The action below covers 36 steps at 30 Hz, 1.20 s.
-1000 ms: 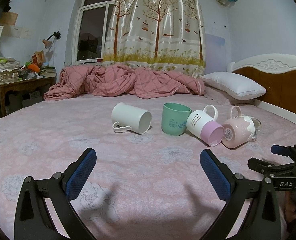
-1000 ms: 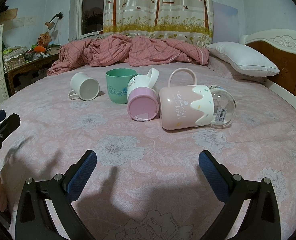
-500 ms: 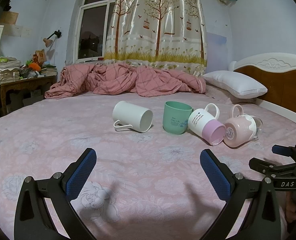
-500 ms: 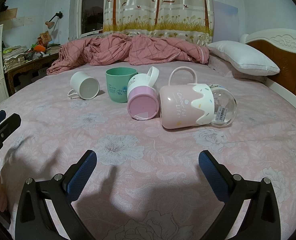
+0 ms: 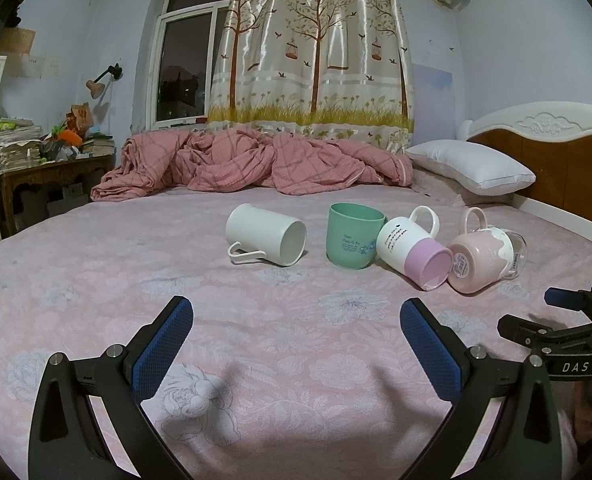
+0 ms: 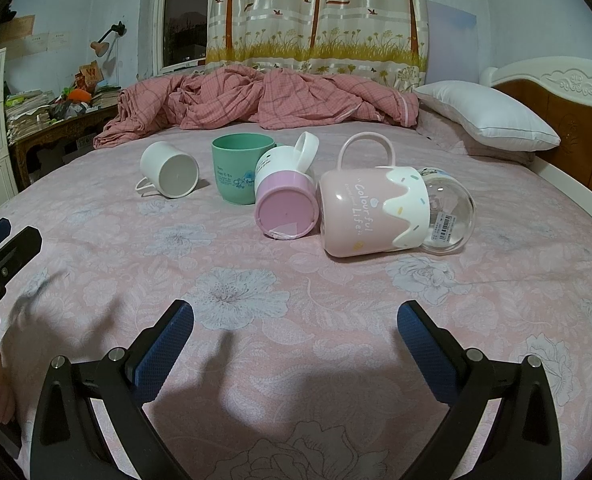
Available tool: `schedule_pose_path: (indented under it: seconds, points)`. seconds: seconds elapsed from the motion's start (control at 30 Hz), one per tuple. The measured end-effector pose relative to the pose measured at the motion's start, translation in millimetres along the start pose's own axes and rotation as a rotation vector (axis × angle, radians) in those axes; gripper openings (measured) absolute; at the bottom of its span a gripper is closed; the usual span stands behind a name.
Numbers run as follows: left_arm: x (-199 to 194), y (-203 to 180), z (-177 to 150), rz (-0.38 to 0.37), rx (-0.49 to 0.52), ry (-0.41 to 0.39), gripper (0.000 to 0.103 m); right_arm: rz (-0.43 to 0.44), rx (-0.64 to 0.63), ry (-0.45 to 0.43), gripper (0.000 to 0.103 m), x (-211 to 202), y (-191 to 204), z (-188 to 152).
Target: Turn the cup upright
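Several cups sit in a row on the pink bed sheet [image 5: 95, 264]. A white mug [image 5: 265, 235] [image 6: 169, 169] lies on its side. A green cup [image 5: 352, 236] [image 6: 237, 168] stands upright. A white-and-pink mug [image 5: 414, 249] [image 6: 285, 196] lies on its side, bottom toward me. A pink "Colourful Life" mug [image 5: 482, 256] [image 6: 372, 210] with a clear dome lid [image 6: 450, 212] lies on its side. My left gripper [image 5: 296, 340] is open and empty, short of the cups. My right gripper [image 6: 296, 340] is open and empty, in front of the pink mug.
A crumpled pink blanket [image 5: 247, 160] lies at the far side of the bed, a white pillow [image 5: 472, 164] and wooden headboard [image 5: 556, 160] at the right. A cluttered desk [image 5: 43, 168] stands at the left. The right gripper shows in the left wrist view [image 5: 564, 320].
The left wrist view has tilted up slightly, so the cups sit a little higher in frame. The right gripper has barely moved. Both stay open.
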<state>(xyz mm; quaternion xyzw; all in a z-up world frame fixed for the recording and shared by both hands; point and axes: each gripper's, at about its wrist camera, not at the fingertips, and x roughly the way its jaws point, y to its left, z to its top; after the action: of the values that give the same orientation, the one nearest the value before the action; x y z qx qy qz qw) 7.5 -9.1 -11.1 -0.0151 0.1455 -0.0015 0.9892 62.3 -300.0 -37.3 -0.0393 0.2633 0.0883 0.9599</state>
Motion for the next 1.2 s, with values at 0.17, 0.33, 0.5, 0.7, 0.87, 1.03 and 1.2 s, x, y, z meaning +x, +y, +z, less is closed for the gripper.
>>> schedule_pose_path:
  seconds: [0.17,0.33,0.5,0.7,0.87,1.03,1.2]
  points:
    - [0.1,0.1,0.3,0.000,0.000,0.001,0.103,0.000,0.000,0.001,0.103,0.3,0.1,0.0]
    - [0.3,-0.3,0.1,0.000,0.001,0.001,0.103,0.000,0.000,0.001,0.103,0.3,0.1,0.0]
    - [0.4,-0.3,0.3,0.000,0.000,0.001,0.103,0.000,-0.001,0.002,0.103,0.1,0.1,0.1]
    - [0.5,-0.4,0.5,0.001,0.001,0.002,0.103,0.000,-0.001,0.003,0.103,0.2,0.3,0.2]
    - [0.7,-0.4,0.5,0.001,0.001,0.003,0.103,-0.001,-0.001,0.004,0.103,0.8,0.1,0.3]
    - [0.7,-0.2,0.4,0.001,0.003,0.001,0.103,0.003,0.005,0.009,0.103,2.2,-0.8,0.6]
    - [0.8,2.5,-1.2,0.000,-0.005,-0.006,0.103,0.019,0.018,0.033,0.103,6.5,-5.3,-3.5]
